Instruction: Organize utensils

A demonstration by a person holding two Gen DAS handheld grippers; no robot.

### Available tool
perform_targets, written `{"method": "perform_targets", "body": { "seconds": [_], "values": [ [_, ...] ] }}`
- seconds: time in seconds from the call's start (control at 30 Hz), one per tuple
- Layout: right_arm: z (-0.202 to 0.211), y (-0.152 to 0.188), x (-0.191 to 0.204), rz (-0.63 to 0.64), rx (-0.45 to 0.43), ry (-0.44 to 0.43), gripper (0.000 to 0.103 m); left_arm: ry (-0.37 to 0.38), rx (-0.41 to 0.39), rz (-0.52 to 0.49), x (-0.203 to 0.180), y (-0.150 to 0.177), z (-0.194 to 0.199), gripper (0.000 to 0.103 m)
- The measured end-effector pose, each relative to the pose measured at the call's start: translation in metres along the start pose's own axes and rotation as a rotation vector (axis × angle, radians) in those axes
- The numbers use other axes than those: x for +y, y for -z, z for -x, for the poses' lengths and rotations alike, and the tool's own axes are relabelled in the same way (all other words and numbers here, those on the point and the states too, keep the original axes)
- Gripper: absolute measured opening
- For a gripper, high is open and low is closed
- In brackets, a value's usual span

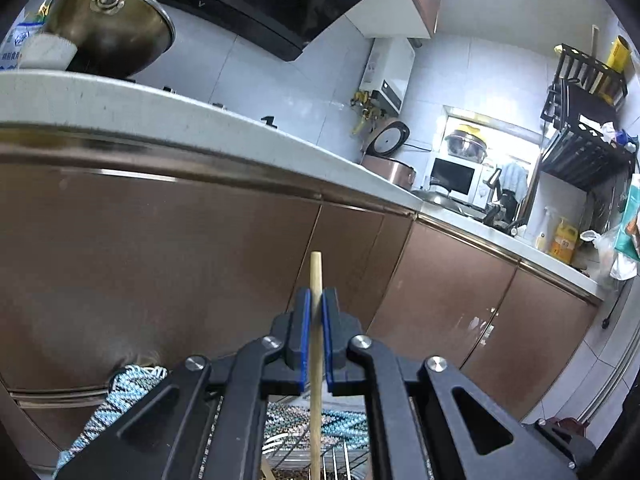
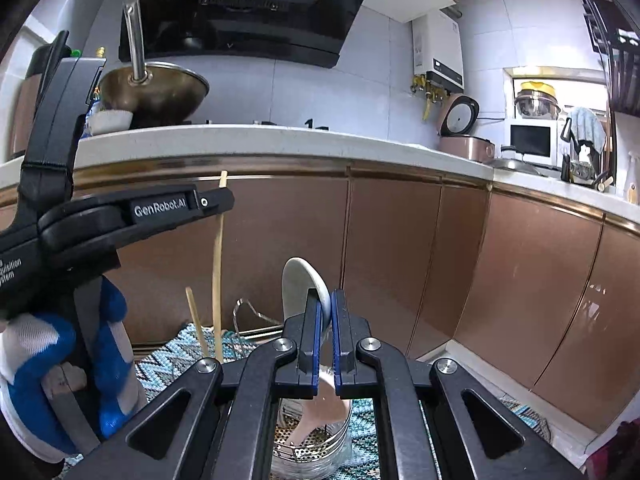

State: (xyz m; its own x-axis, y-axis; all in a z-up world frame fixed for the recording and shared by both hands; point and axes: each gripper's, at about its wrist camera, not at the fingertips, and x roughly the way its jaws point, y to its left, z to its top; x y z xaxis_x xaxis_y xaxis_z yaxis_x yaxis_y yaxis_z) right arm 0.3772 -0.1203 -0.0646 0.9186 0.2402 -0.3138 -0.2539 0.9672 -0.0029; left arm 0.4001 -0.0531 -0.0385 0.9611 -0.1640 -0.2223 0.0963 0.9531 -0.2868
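Note:
My left gripper is shut on a bamboo chopstick held upright; it also shows in the right wrist view, gripped by the left gripper. A second chopstick leans beside it. My right gripper is shut on a white ceramic spoon, bowl up, its handle reaching down into a perforated metal utensil holder. The holder stands on a blue zigzag mat. The chopstick's lower end runs down toward the metal rack below.
Brown cabinet doors and a white countertop edge stand close ahead. A wok sits on the stove, a rice cooker and microwave farther right. A wire rack piece lies on the mat.

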Motion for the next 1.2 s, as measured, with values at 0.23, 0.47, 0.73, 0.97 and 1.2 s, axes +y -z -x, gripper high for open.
{"method": "perform_targets", "body": {
  "seconds": [0.23, 0.47, 0.73, 0.97, 1.2],
  "values": [
    [0.003, 0.018, 0.0, -0.016, 0.017, -0.004, 0.018, 0.015, 0.019, 0.008, 0.004, 0.003, 0.018, 0.025],
    [0.038, 0.0, 0.003, -0.024, -0.027, 0.01, 0.029, 0.02, -0.011, -0.045, -0.003, -0.028, 0.07, 0.039],
    [0.102, -0.025, 0.005, -0.024, -0.064, 0.035, 0.029, -0.011, 0.009, -0.081, 0.001, -0.049, 0.136, 0.039],
    [0.173, -0.041, 0.009, -0.03, -0.114, 0.059, 0.03, -0.027, -0.027, -0.102, 0.001, -0.067, 0.205, 0.039],
    [0.241, -0.054, 0.012, -0.057, -0.167, 0.089, 0.033, -0.026, -0.071, -0.12, 0.004, -0.074, 0.271, 0.041]
  ]
}}
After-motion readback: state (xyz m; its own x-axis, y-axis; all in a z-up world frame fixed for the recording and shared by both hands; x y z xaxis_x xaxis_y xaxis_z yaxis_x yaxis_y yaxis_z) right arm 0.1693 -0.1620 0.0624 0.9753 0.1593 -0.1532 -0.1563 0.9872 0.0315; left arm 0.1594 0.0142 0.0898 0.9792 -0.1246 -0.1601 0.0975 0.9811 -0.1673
